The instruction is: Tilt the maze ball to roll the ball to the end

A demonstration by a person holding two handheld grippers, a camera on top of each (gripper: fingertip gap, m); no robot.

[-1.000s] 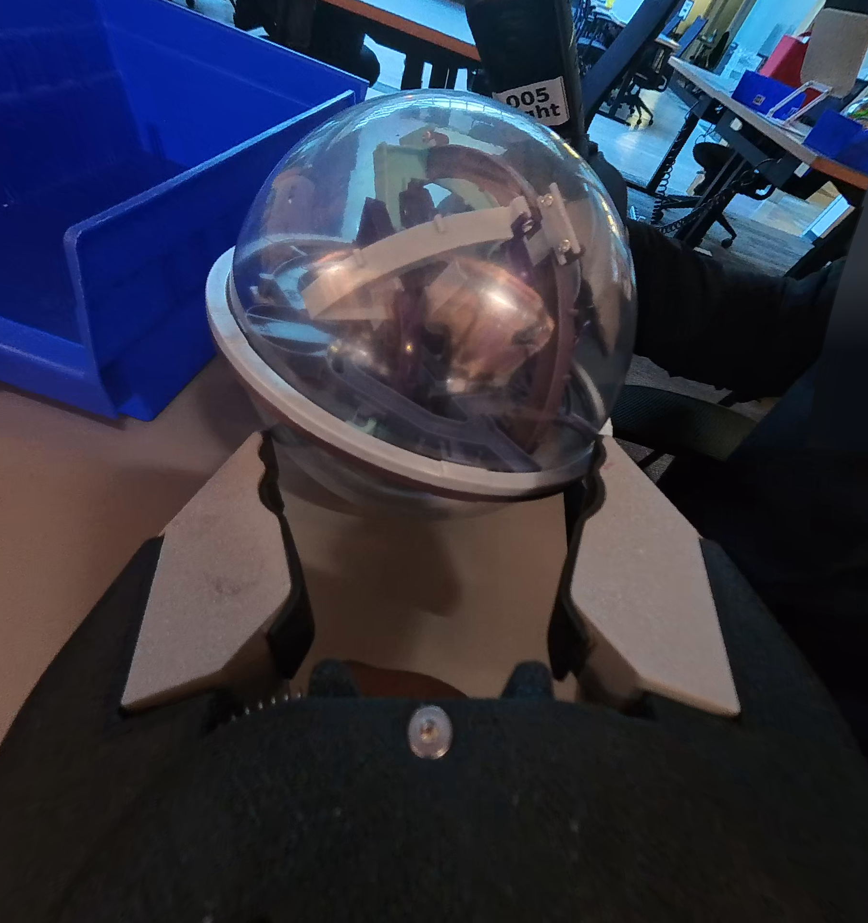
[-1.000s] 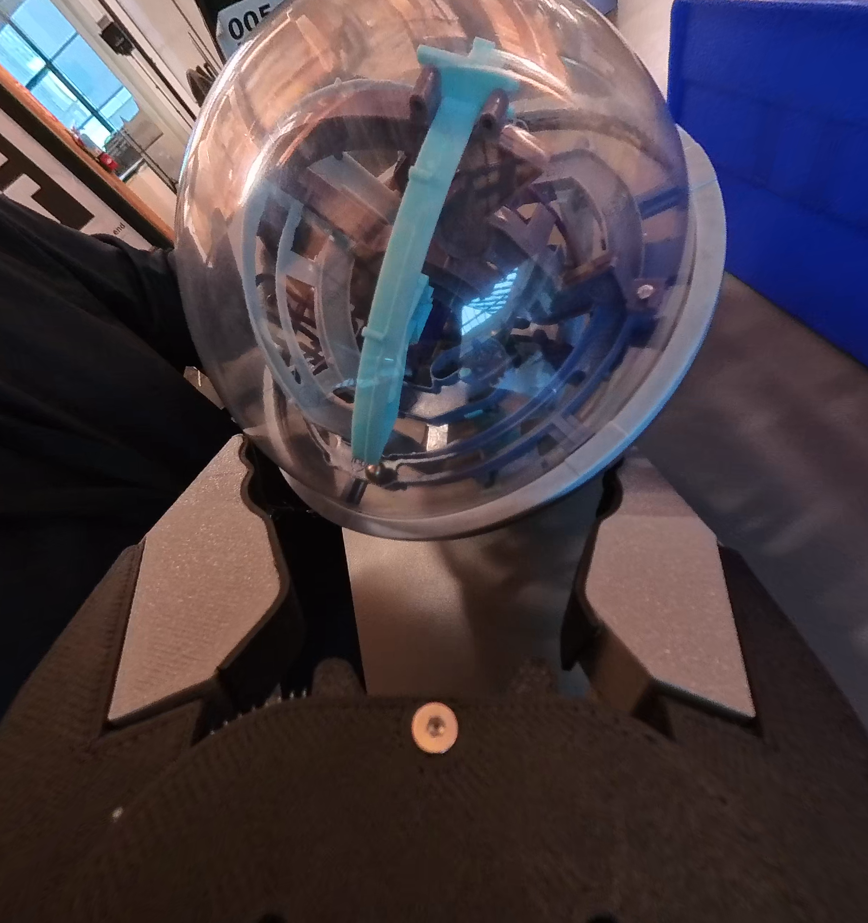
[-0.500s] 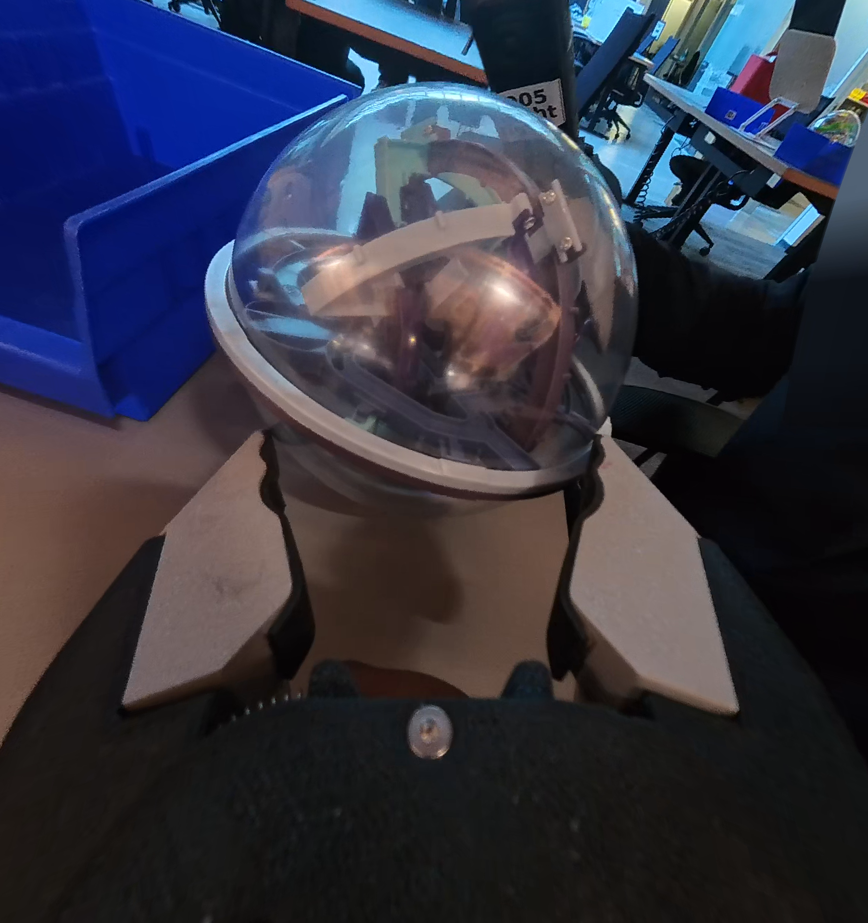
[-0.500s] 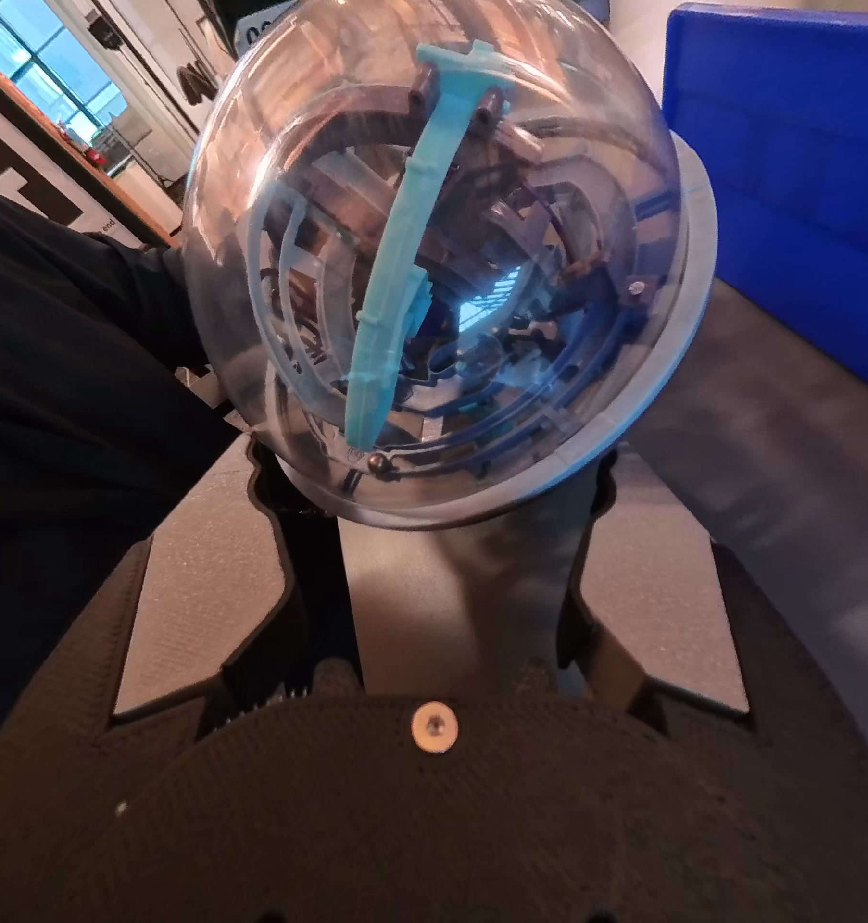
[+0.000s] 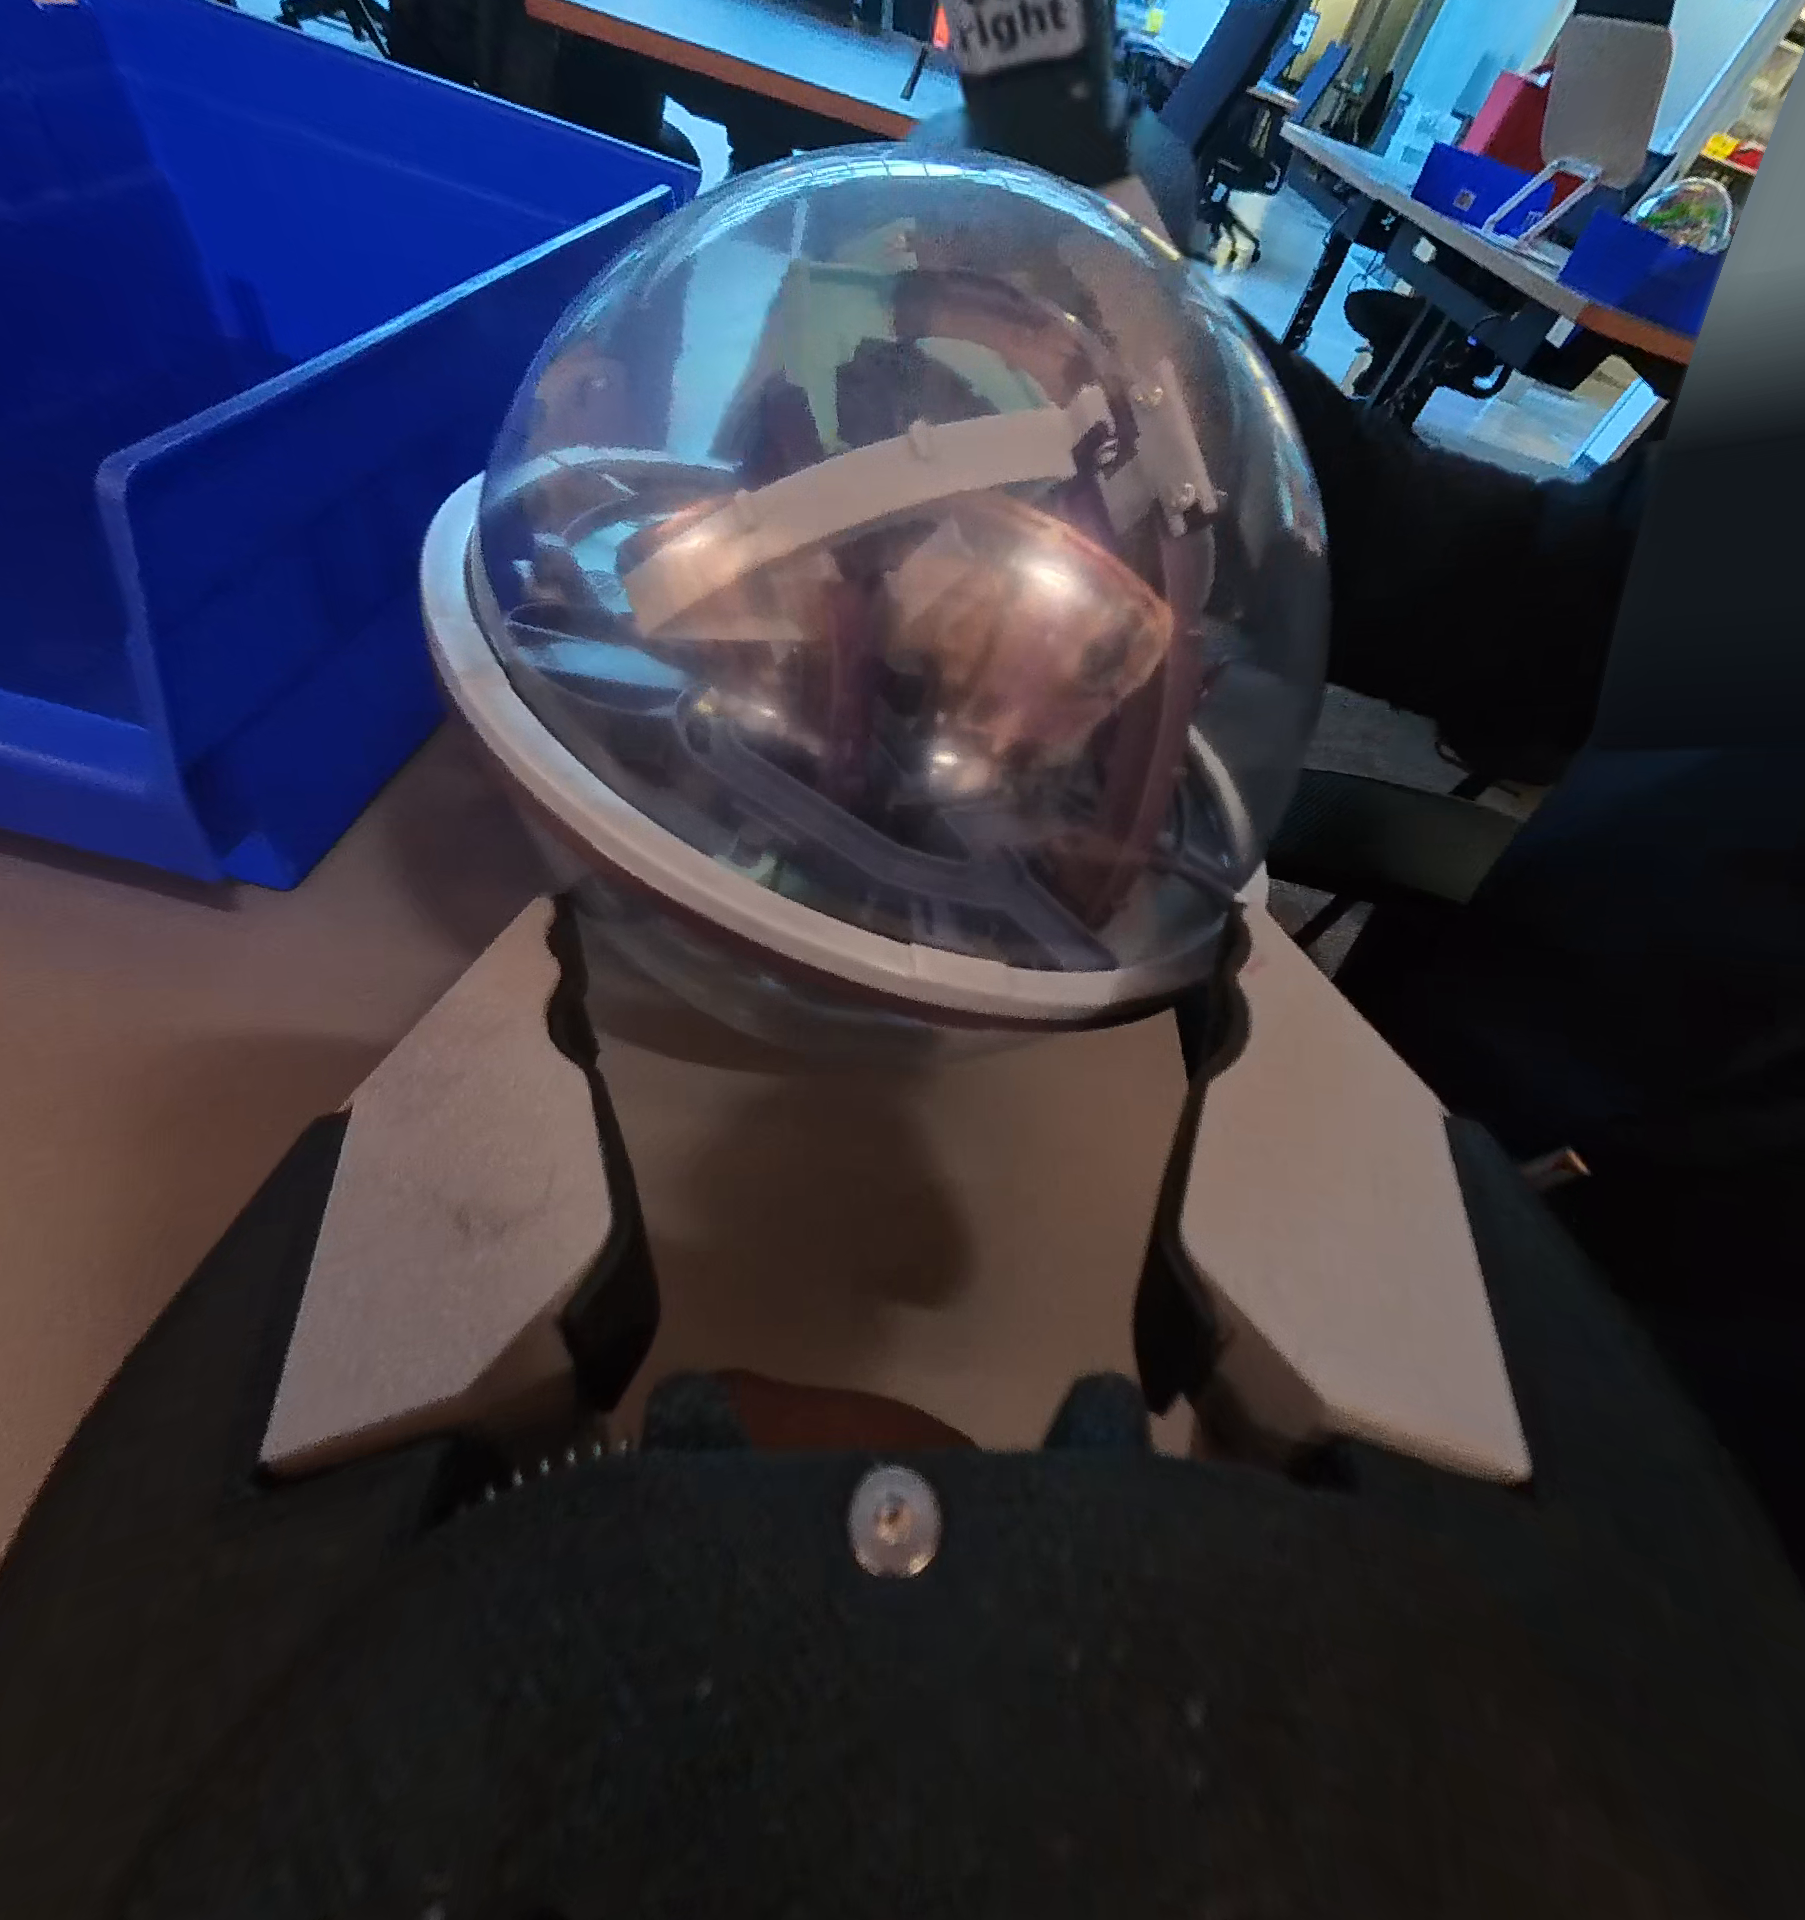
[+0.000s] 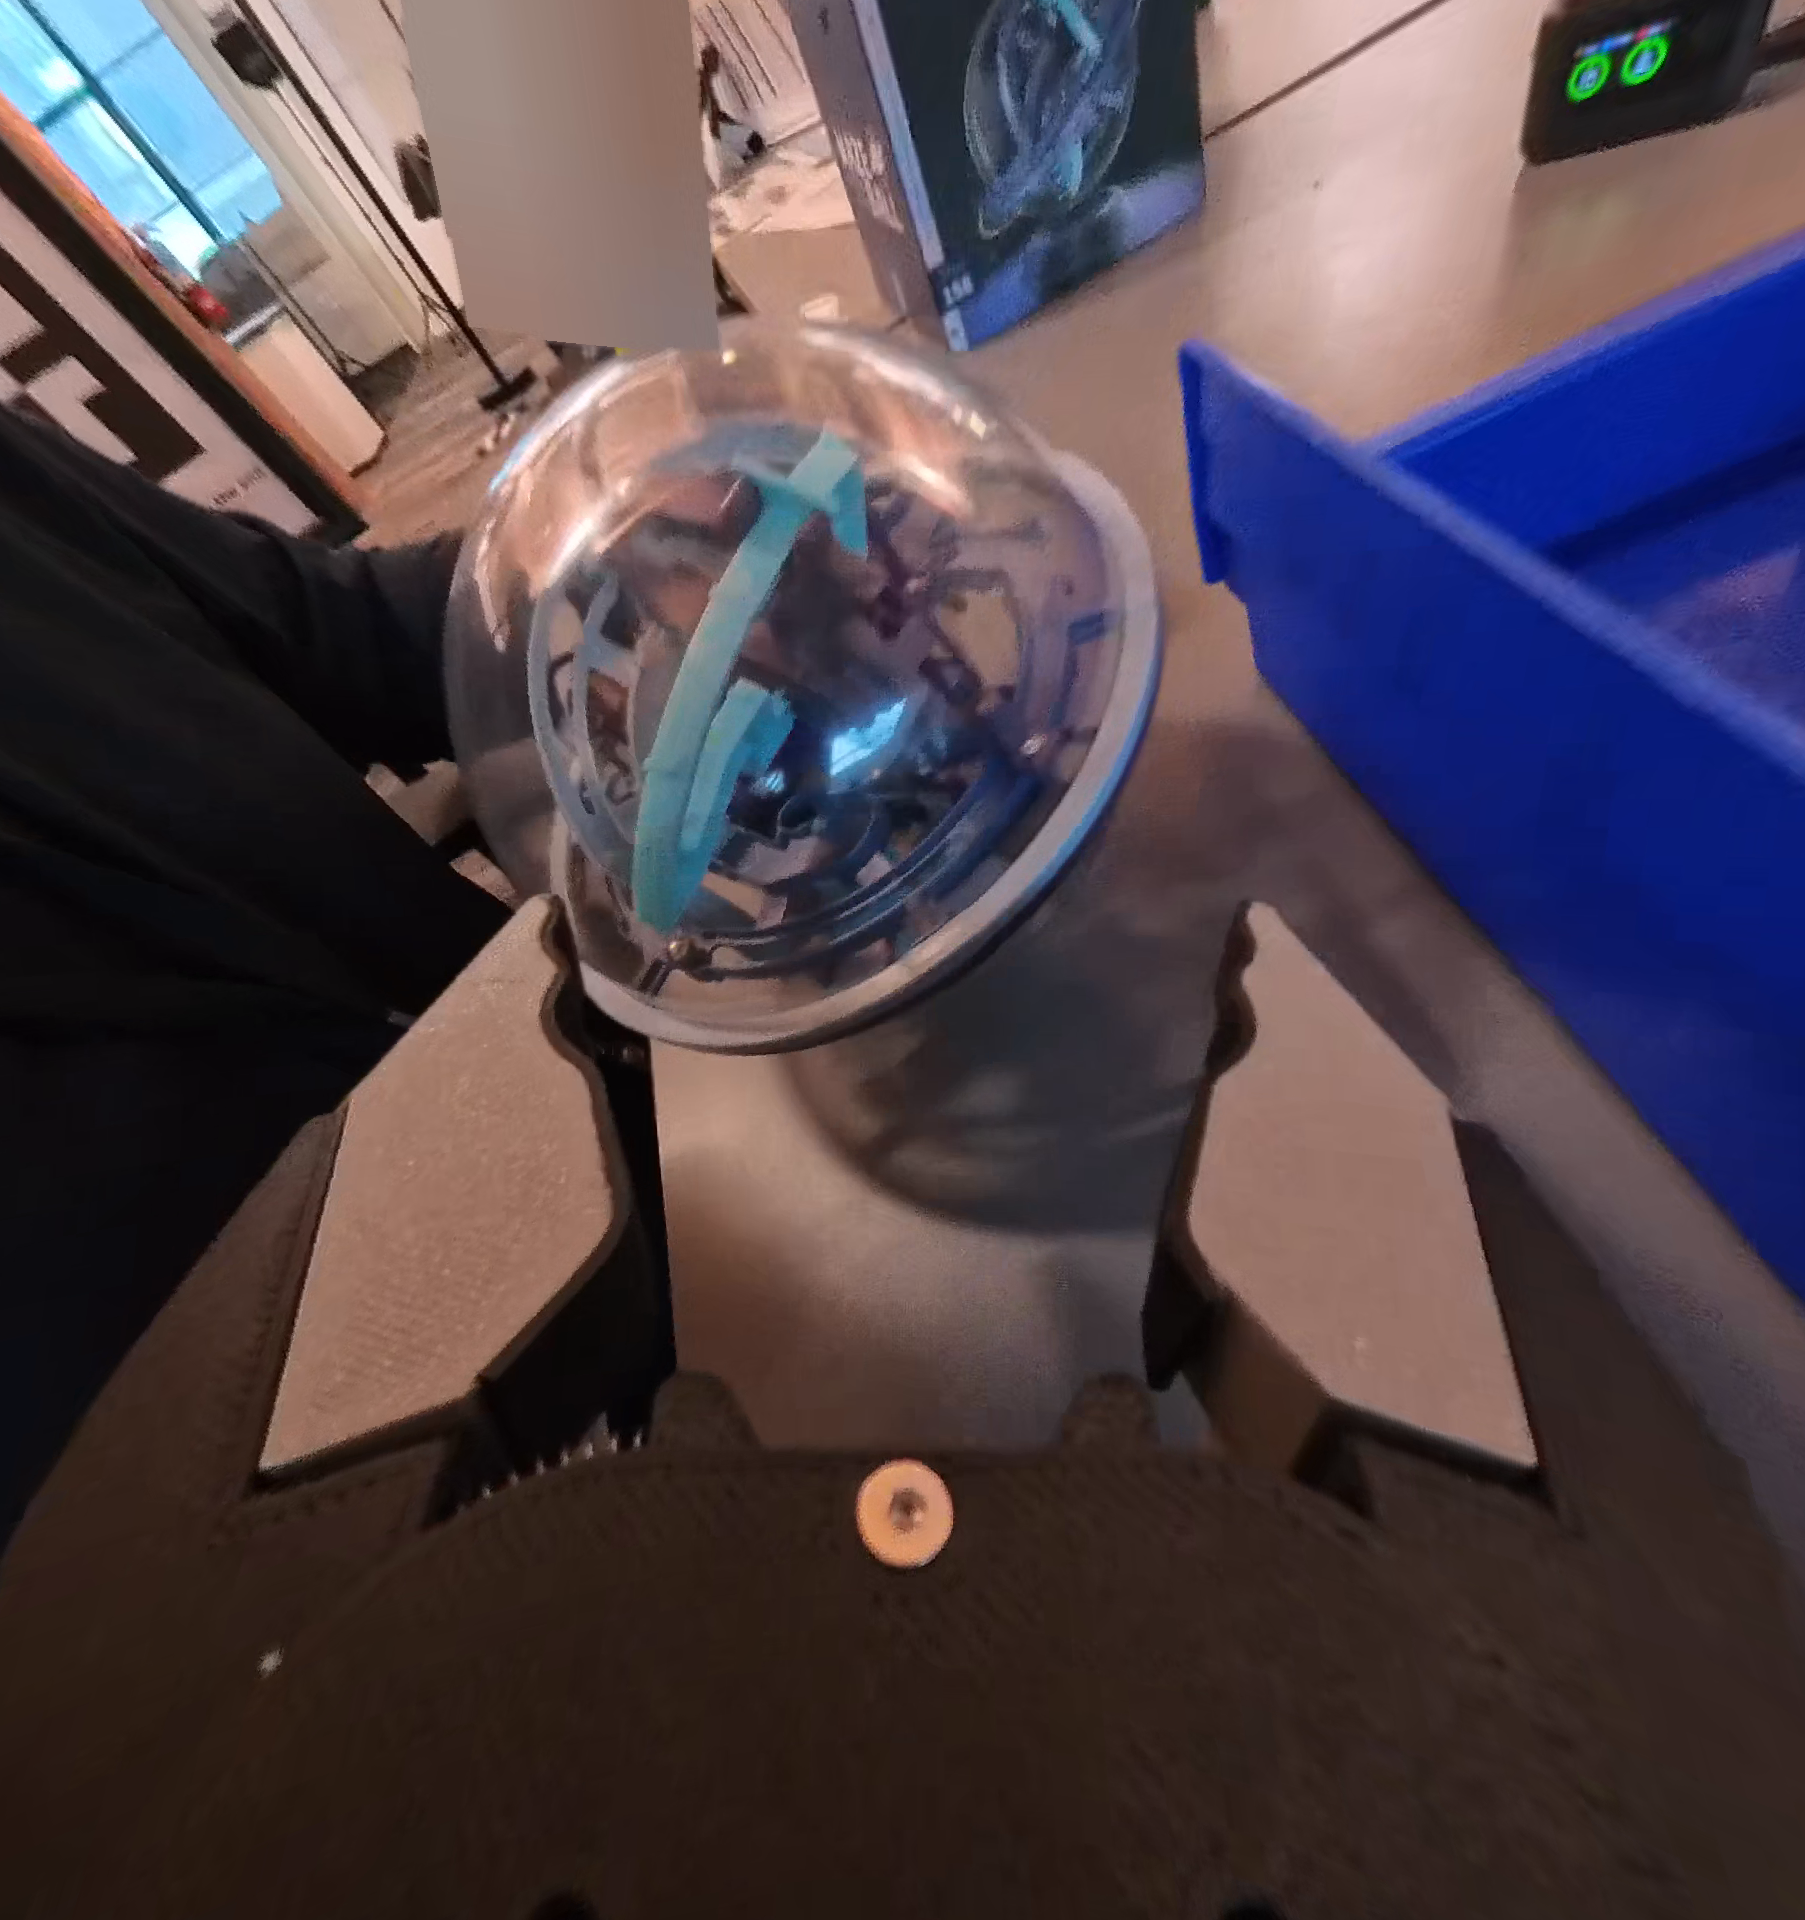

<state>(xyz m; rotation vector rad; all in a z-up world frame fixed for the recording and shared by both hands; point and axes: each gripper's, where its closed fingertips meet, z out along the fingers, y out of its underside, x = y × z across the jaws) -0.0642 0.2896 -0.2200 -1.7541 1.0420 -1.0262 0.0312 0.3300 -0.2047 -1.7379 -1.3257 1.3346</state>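
Note:
The maze ball [image 5: 898,582] is a clear sphere with a white rim and coloured tracks inside. My left gripper [image 5: 893,935] is shut on it at the rim and holds it tilted just above the tan table [image 5: 98,1039]. In the right wrist view the maze ball [image 6: 804,686] sits farther off, ahead of my right gripper [image 6: 898,925], which is open and empty; its left fingertip overlaps the ball's edge and its right fingertip is clear of it. A small metal ball [image 6: 678,948] rests low on a track near the rim. The right gripper's body [image 5: 1033,62] shows behind the sphere.
A large blue bin [image 5: 202,468] stands close beside the ball and also shows in the right wrist view [image 6: 1552,727]. A dark product box [image 6: 1033,156] and a small device with a green-lit screen [image 6: 1636,73] stand farther back. A person's dark sleeve [image 6: 150,727] is beside the ball.
My right gripper has let go of the maze ball and pulled back, so the ball looks smaller and farther away. The left gripper still holds it, with little change.

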